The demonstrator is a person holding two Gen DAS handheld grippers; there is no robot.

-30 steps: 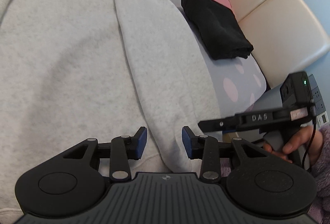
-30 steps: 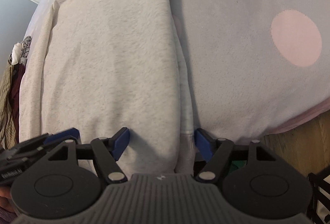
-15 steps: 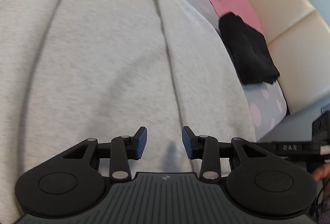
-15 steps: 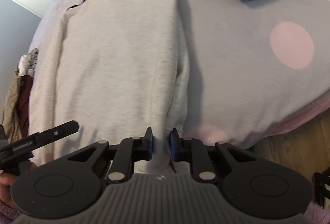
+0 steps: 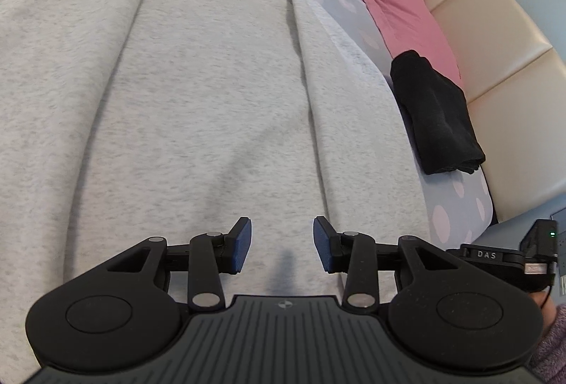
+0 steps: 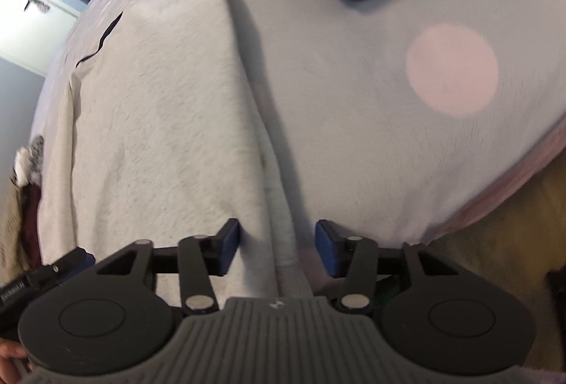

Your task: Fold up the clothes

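The grey sweatshirt (image 5: pixel 198 93) is spread flat across the polka-dot bed (image 6: pixel 371 101), filling the frame's centre. The left gripper (image 5: pixel 282 244) is held over it, fingers opening, nothing between them. The right gripper (image 6: pixel 277 251) is opening around the garment's folded lower-centre edge, pads not pressing.

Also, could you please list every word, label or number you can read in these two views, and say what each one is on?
"DAS": on the black arm of the right gripper, seen in the left wrist view.
Lettering on the left gripper at the right wrist view's left edge: too blurred to read.
Nothing else readable.
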